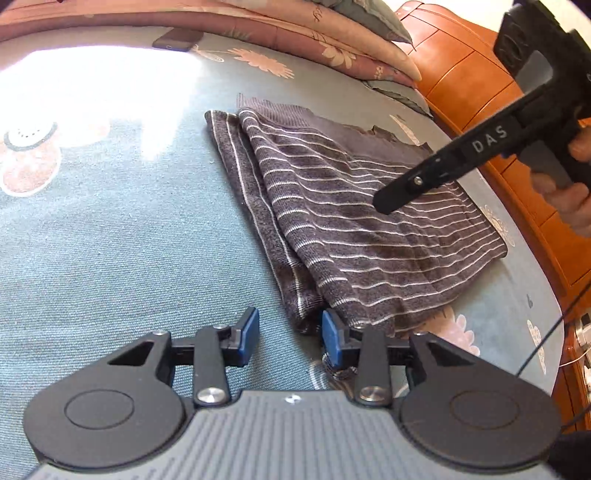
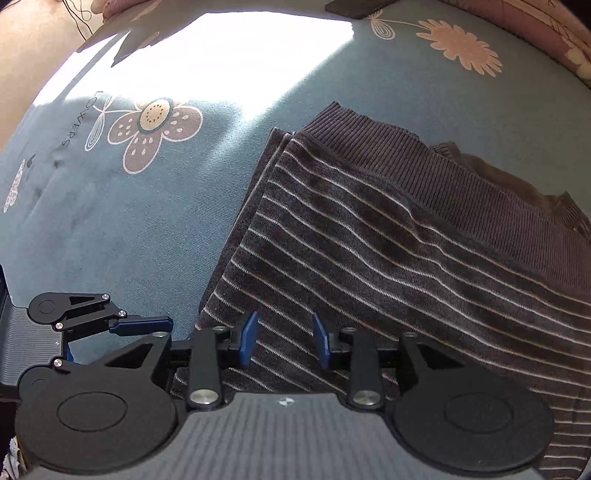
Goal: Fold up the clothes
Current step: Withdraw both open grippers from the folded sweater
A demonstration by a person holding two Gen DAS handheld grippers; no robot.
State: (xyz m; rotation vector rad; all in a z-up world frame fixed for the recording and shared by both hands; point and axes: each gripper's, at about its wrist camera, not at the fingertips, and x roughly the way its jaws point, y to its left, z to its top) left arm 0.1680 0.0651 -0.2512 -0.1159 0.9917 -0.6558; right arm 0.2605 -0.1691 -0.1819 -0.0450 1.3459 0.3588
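Note:
A dark grey sweater with thin white stripes (image 1: 354, 218) lies folded into a rough rectangle on the blue flowered bedsheet (image 1: 110, 240); its ribbed hem is at the far edge. My left gripper (image 1: 290, 334) is open and empty, low at the sweater's near left corner. My right gripper (image 2: 283, 338) is open and empty, hovering over the sweater (image 2: 388, 251). The right gripper also shows in the left wrist view (image 1: 386, 203), above the sweater's right half. The left gripper appears in the right wrist view (image 2: 147, 325), beside the sweater's left edge.
Pink flowered pillows and bedding (image 1: 303, 33) lie along the bed's far side. An orange wooden bed frame (image 1: 480, 74) borders the right. A dark phone (image 1: 177, 40) rests on the sheet far back. Bright sunlight (image 1: 92, 85) falls on the far left sheet.

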